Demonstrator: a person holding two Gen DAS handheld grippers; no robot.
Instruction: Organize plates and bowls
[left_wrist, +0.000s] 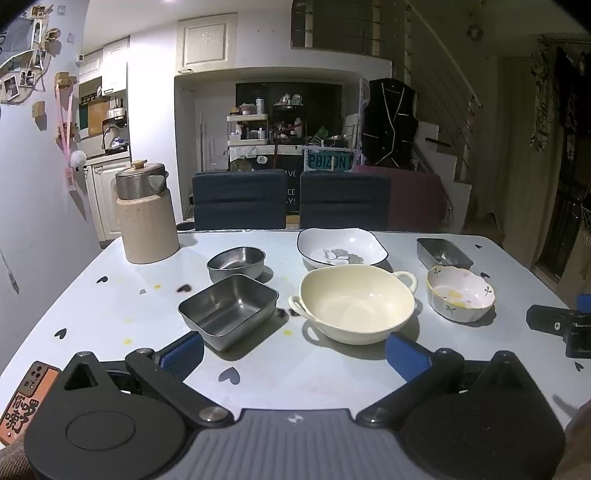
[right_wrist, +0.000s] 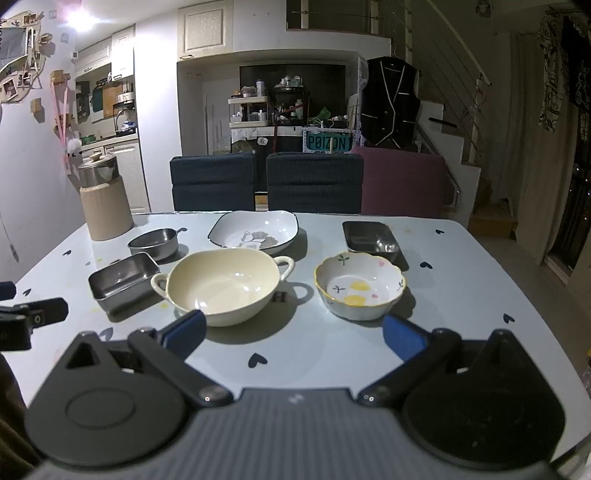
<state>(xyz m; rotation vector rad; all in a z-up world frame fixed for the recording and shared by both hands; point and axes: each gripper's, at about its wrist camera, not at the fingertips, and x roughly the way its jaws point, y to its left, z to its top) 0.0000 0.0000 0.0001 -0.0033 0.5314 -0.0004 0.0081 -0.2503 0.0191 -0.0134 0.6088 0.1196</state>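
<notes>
I have both tools wide open and empty above the table (left_wrist: 92, 295), nothing sorted yet. From the left: my left gripper (left_wrist: 295, 350) faces the steel tray (left_wrist: 229, 310) and cream bowl (left_wrist: 354, 306); my right gripper (right_wrist: 295, 332) sits between that bowl and the flowered bowl (right_wrist: 360, 286). Next, I judge, I must pick one dish and close on its rim.

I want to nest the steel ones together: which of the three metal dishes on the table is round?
The steel bowl nearest the beige jug, behind the near rectangular tin. It alone has a round rim; the far-right tin is rectangular too.
</notes>
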